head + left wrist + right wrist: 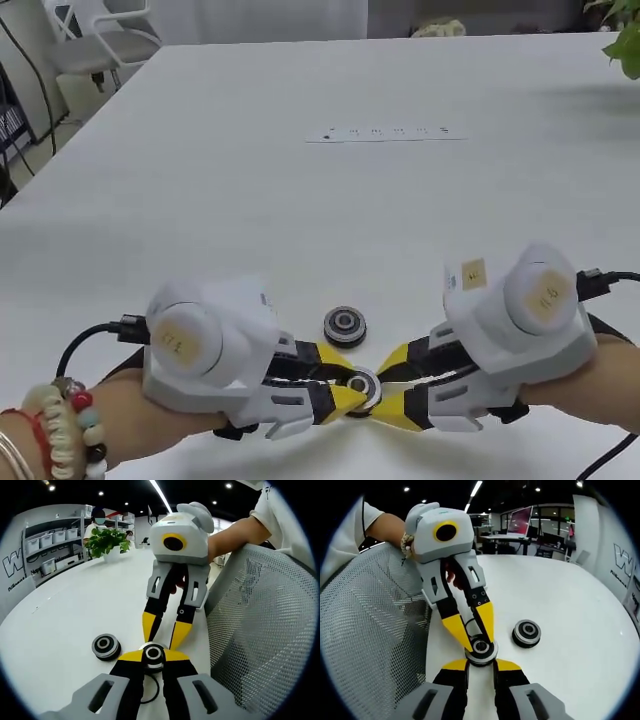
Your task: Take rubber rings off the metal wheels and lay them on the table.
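Grippers meet nose to nose near my edge of the white table [300, 200]. On the left, my left gripper [343, 393] has its jaws shut on the metal wheel [361, 385]. On the right, my right gripper [383, 386] pinches the same wheel from the other side. The wheel lies flat between them, hole up, just as near to both. The left gripper view shows what the head view does not: a thin black loop [148, 701], I think the rubber ring, hanging between the left jaws. So I judge the left one must pull it away while the right one holds. A second wheel [345, 326], dark round its rim, sits just behind.
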